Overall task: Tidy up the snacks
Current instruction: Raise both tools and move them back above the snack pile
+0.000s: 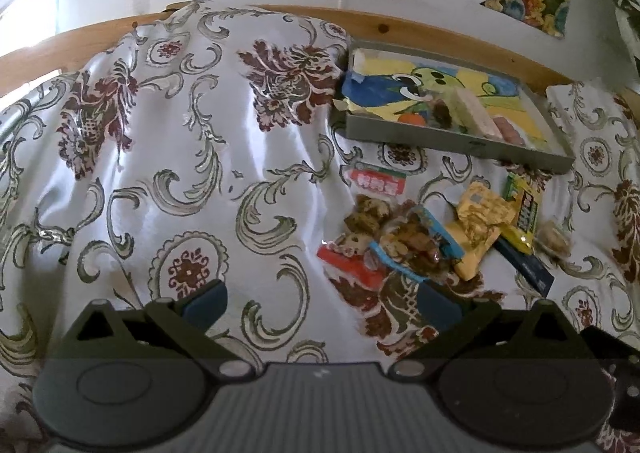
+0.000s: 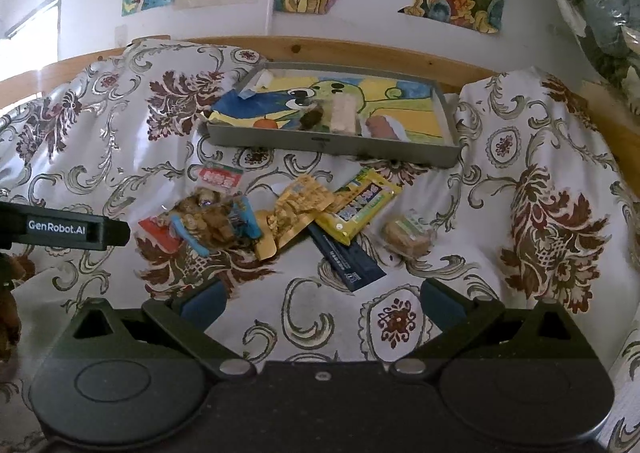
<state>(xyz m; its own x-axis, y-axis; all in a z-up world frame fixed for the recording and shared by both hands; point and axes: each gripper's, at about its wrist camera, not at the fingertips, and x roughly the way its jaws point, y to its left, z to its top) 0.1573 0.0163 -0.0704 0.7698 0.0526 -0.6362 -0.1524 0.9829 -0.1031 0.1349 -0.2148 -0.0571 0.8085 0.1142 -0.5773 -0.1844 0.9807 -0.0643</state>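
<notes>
Both claws are hanging released over a white floral-patterned cloth (image 2: 120,157) that is covering the surface: the left gripper (image 1: 322,303) is spreading its blue-padded fingers wide with nothing between them, and the right gripper (image 2: 322,303) is doing the same, its jaws gaping and empty. The snacks are lying in a loose heap on the cloth, ahead of the right gripper and ahead and to the right of the left one. In the heap, a clear packet of brown nuts with blue trim (image 2: 212,219) is overlapping a red-and-white wrapper (image 2: 158,235), a crinkled golden-yellow pouch (image 2: 296,209) is leaning just beside it, and a yellow-and-green bar wrapper (image 2: 356,207) is lying across a dark navy flat packet (image 2: 346,259). A small clear-wrapped tan biscuit (image 2: 406,235) is sitting slightly apart to the right, and a small red-and-green sachet (image 2: 219,175) is resting nearer a shallow grey rectangular tray (image 2: 332,145), which is holding a colourful cartoon drawing and a few snacks.
</notes>
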